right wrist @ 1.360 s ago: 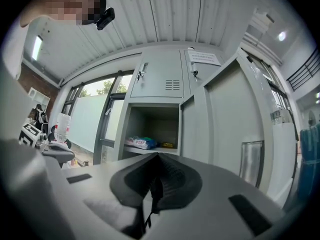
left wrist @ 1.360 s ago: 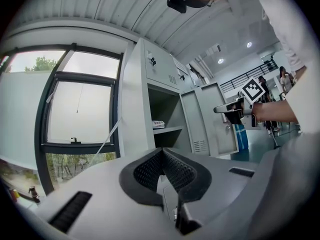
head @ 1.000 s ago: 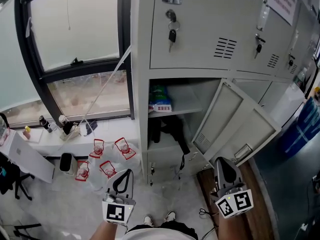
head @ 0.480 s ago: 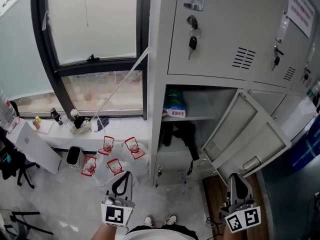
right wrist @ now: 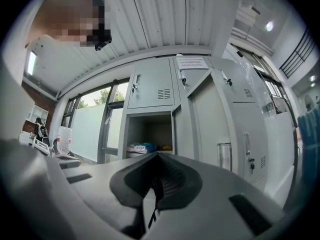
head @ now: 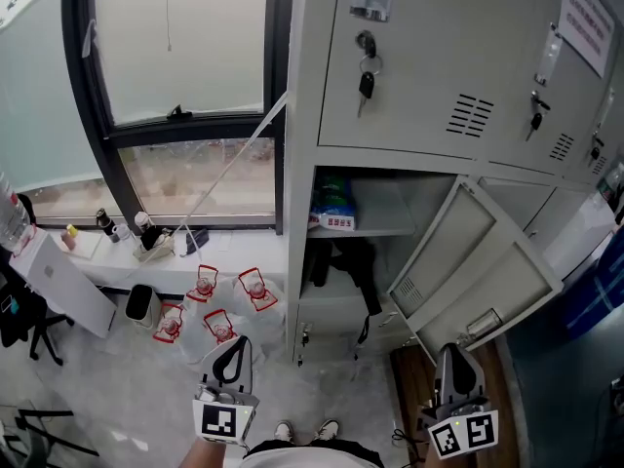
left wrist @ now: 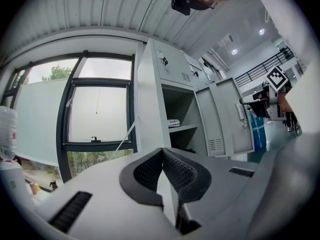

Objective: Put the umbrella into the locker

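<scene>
A black folded bundle with a dangling strap is most likely the umbrella, though it is too dark to be sure. It sits in the lower compartment of the tall grey metal locker, close to the head view's centre, toward 5 o'clock. At 12 o'clock from the bundle, a shelf holds green and white packets. The compartment's grey door hangs wide open, swung out toward 4 o'clock. The left gripper sits at 7 o'clock near the bottom edge, its jaws clenched together on nothing. The right gripper sits at 5 o'clock near the bottom edge, its jaws likewise pressed together, with only a thin dark strand beneath them, too fine to identify. Both are well apart from the locker opening. Red-and-white plastic bags lie on the floor at 8 o'clock, below a dark-framed window at 10 o'clock. If the bundle is the umbrella, the placing looks done and only shutting the door may remain. Otherwise no umbrella is in view and the task has not begun.
</scene>
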